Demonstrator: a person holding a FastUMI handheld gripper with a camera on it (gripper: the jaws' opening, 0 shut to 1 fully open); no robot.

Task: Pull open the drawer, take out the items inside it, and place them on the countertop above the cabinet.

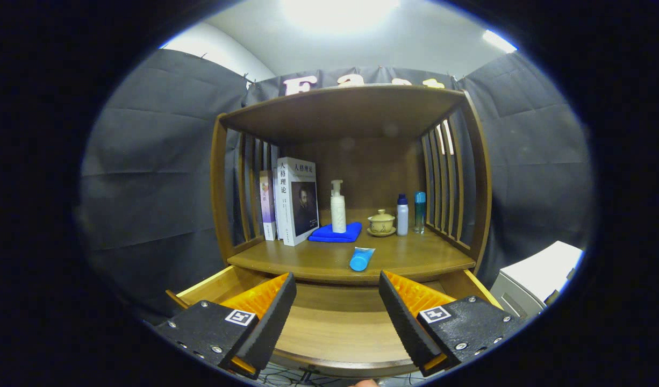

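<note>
Hovering over the pulled-out drawer (329, 322), gripper (337, 301) jaws gaped wide, empty; blue tube (361, 259) lay on counter (415, 260).

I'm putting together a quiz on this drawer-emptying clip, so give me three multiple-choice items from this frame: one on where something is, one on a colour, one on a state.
1. Where does the blue tube lie?
A. on the countertop, near its front edge
B. inside the drawer
C. between the fingers

2. What colour is the folded cloth under the white pump bottle?
A. yellow
B. blue
C. red

3. How does the gripper stand?
A. shut on the tube
B. shut on a book
C. open, holding nothing

Key: 1 A, the tube rests on the countertop beyond the fingers. 2 B, the cloth under the bottle is plainly blue. 3 C, the fingers stand wide apart over the pulled-out drawer, whose visible bottom is bare wood.
</note>
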